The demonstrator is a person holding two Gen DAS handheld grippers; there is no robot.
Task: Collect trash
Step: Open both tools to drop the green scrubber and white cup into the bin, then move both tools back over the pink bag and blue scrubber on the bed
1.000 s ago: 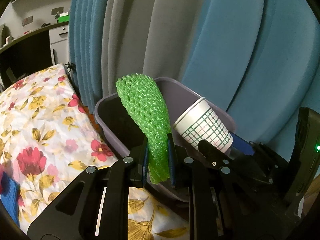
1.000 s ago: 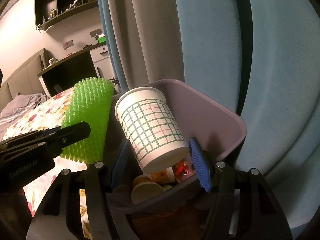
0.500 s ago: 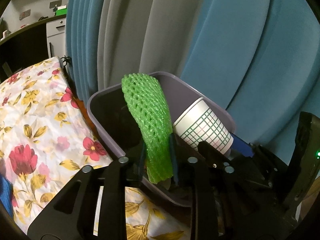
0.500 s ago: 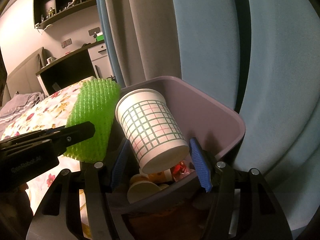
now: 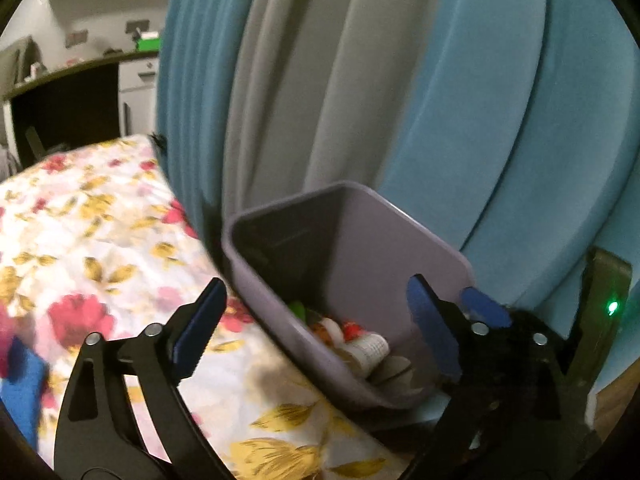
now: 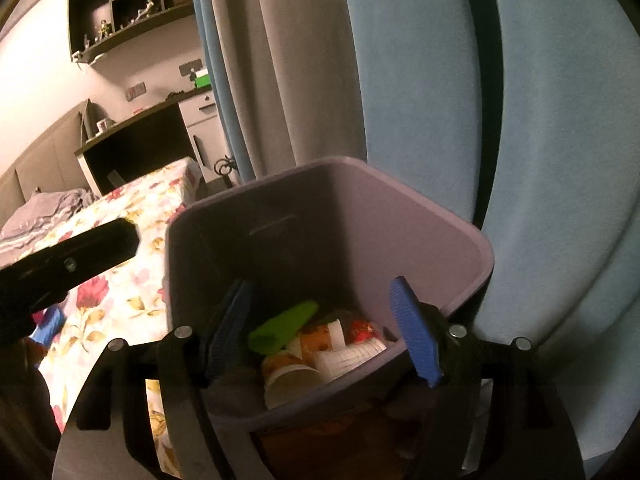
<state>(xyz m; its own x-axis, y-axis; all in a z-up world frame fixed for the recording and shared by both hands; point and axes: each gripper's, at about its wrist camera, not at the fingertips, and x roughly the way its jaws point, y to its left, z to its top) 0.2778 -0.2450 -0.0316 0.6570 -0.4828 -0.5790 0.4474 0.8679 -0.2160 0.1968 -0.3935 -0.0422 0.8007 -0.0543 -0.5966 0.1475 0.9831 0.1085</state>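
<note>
**Hovering both claws, spread and empty, over the bin**

Holding my right claw (image 6: 326, 322) over the mouth of the purple bin (image 6: 472, 240), I see its blue pads spread wide with nothing between them. My left claw (image 5: 316, 328) is spread the same way, one pad over the bedspread side and the other over the bin's inside; it grips nothing either. I judge both sit here because this is the drop point: the opening lies straight below the fingers, so anything let go falls inside rather than onto the bed.

The trash is down in the bin. A green foam net (image 6: 282, 326) lies slanted on top of the heap, touching a white checked paper cup (image 6: 352, 354) that rests on its side. Beside them I make out a second cup (image 6: 292, 378), also tipped, and some red and orange wrappers I cannot identify further. In the left view only a sliver of green and the checked cup (image 5: 370, 346) show past the near wall.

The bin stands just beside a bed covered in a floral bedspread (image 5: 92, 232), white with red and yellow flowers. Behind it hang heavy curtains (image 5: 460, 100) in blue and grey folds. Farther off I see a dark desk (image 6: 136, 148), a white drawer unit and wall shelves (image 6: 128, 8) holding small figures. Something blue lies on the bedspread at the left edge; it is too blurred to name.
</note>
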